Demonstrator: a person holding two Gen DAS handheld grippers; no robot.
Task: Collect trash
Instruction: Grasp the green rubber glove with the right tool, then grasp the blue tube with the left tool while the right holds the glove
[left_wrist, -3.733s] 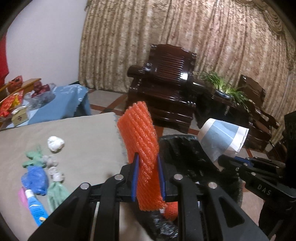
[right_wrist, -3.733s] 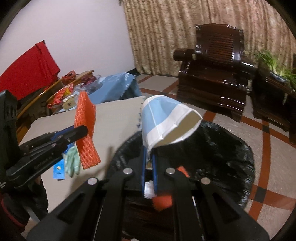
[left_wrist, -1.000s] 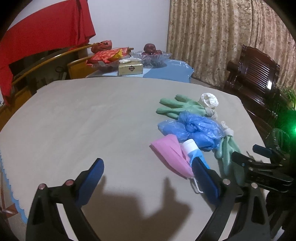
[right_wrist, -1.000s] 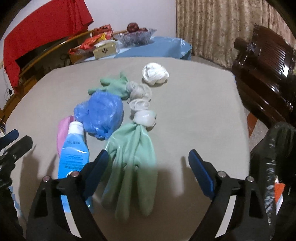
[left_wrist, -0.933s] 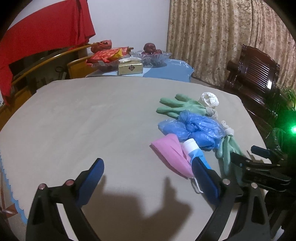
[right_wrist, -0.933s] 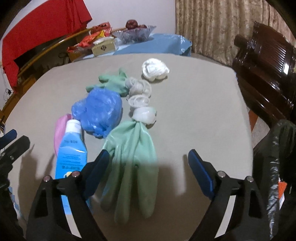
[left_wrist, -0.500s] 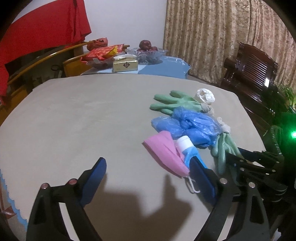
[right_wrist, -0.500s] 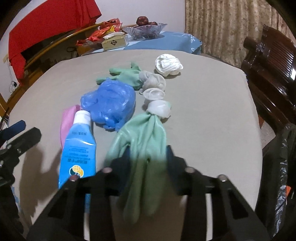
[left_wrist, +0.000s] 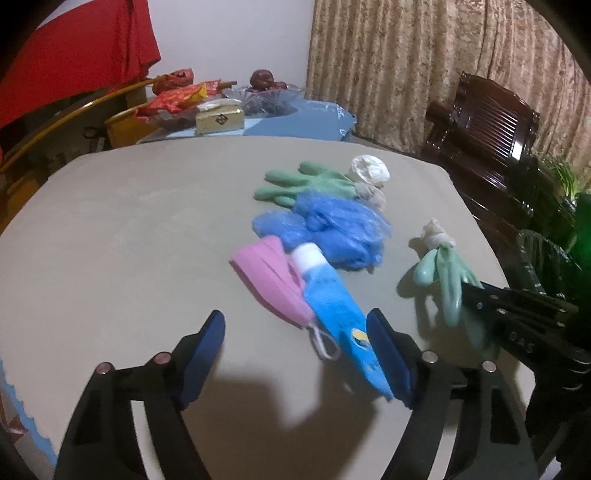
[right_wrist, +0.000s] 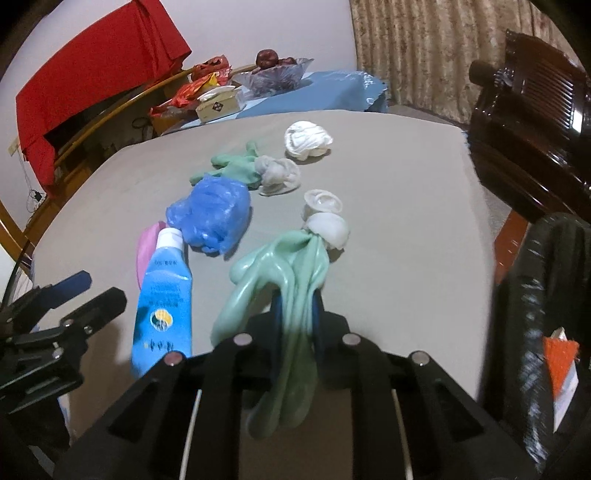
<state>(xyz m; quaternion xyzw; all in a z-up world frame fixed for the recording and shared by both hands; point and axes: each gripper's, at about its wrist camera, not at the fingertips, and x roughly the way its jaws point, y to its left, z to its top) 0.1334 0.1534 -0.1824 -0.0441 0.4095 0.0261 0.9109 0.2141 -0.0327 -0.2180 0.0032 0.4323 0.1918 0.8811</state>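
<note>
Gripping a green rubber glove (right_wrist: 291, 280), the right gripper (right_wrist: 295, 314) has its jaws pressed together on the glove's middle, while the left gripper (left_wrist: 295, 354) hangs over the table (left_wrist: 122, 229) with its jaws spread wide and nothing between them.

Largest is the grey-clothed table, with a black trash bag (right_wrist: 546, 295) at its right edge, an orange scrap showing inside. On the cloth lie a crumpled blue plastic bag (left_wrist: 332, 229), a second green glove (left_wrist: 306, 184) beyond it, and a blue tube (left_wrist: 336, 302) whose tail lies just beside the left gripper's right finger. A pink face mask (left_wrist: 269, 277) touches the tube's left side. A white crumpled wad (left_wrist: 369, 171) sits farthest back; the held glove's pale cuff (right_wrist: 328, 227) hangs forward near the table.
</note>
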